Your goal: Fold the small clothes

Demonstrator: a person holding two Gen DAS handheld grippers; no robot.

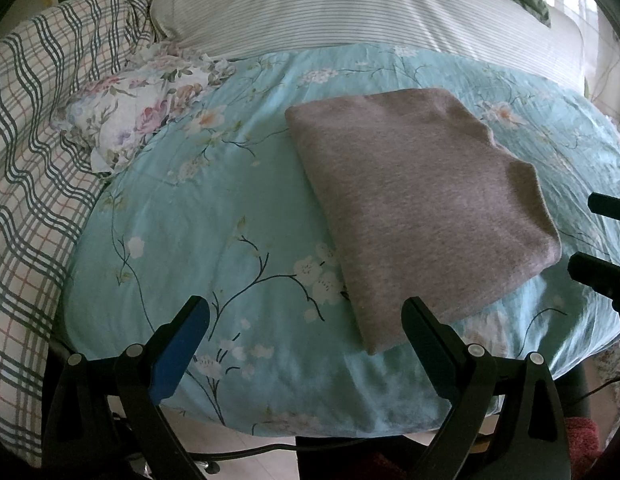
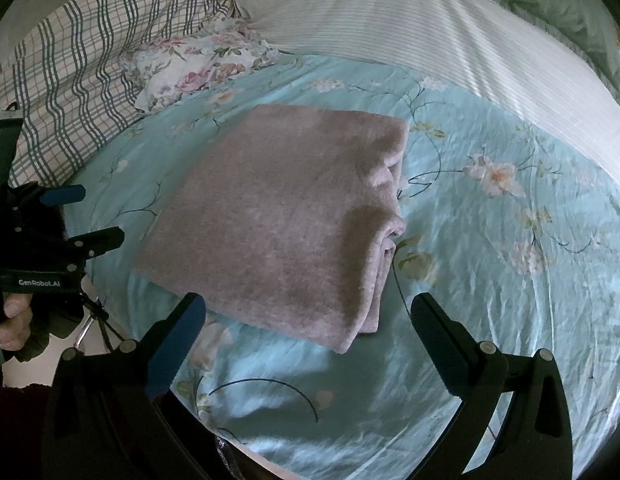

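On a bed spread with a pale blue floral sheet [image 1: 158,208], the left gripper [image 1: 306,316] and right gripper [image 2: 308,312] hover at the near edge, fingers spread wide apart and empty, a hand [image 2: 10,320] gripping the left tool's handle. Between and just beyond them lies the grey garment [image 1: 422,200], folded into a neat flat rectangle, layered edges stacked along its right side.
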